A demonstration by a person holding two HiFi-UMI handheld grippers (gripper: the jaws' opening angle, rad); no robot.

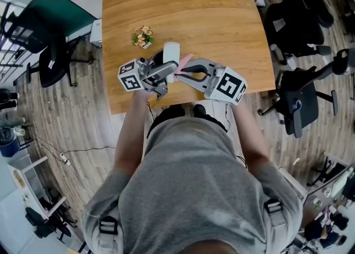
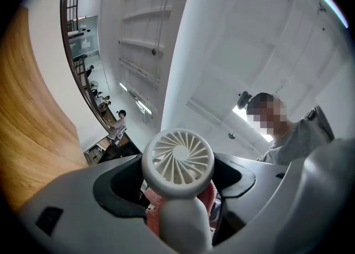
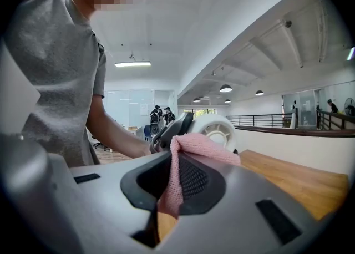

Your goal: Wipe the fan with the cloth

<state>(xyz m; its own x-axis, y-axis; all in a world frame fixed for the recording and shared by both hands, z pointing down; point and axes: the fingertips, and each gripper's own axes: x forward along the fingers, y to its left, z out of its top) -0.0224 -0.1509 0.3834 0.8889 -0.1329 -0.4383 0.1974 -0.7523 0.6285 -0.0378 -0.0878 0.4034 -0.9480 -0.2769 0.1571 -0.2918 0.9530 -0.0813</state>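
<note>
Two grips hold: fingers of the left gripper (image 2: 178,203) clamp the fan (image 2: 178,161), the right gripper (image 3: 177,176) pinches the cloth (image 3: 202,146). Steady the fan; rub lightly where they seemingly touch.

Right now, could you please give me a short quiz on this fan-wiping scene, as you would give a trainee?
1. Which gripper's jaws are closed on the pink cloth?
2. True or false: the white fan lies flat and untouched on the wooden table.
3. What sits on the table beyond the grippers? A) a small plant B) a mug C) a laptop

Key:
1. The right gripper.
2. False: the jaws of the left gripper hold it.
3. A.
</note>
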